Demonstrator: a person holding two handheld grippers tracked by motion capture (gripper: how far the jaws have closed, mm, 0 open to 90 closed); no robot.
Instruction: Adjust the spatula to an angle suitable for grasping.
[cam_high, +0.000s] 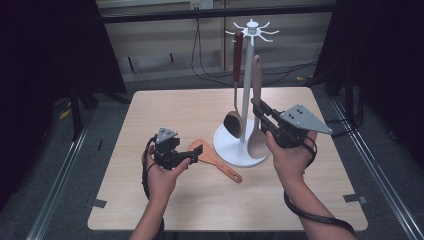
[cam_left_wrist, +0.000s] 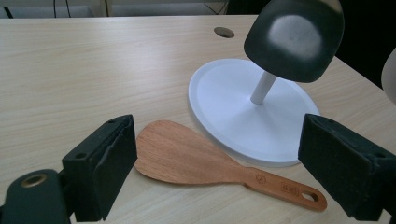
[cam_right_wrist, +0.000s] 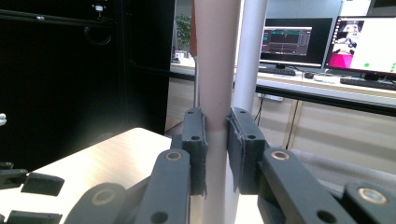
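Note:
A white utensil stand (cam_high: 246, 90) with a round base (cam_left_wrist: 233, 116) holds a dark ladle (cam_high: 233, 123) on a red-brown handle and a beige spoon (cam_high: 257, 115). My right gripper (cam_high: 258, 110) is shut on the beige spoon's handle (cam_right_wrist: 215, 70), beside the white pole (cam_right_wrist: 250, 56). A flat wooden spatula (cam_left_wrist: 196, 161) lies on the table next to the base. My left gripper (cam_high: 192, 156) hovers open just in front of the wooden spatula (cam_high: 212, 159), one jaw to each side of it in the left gripper view, touching nothing.
The light wooden table (cam_high: 165, 120) has a small round hole (cam_left_wrist: 224, 31) near its far side. Beyond the table hang black curtains and cables; monitors (cam_right_wrist: 327, 44) glow on a desk in the right gripper view.

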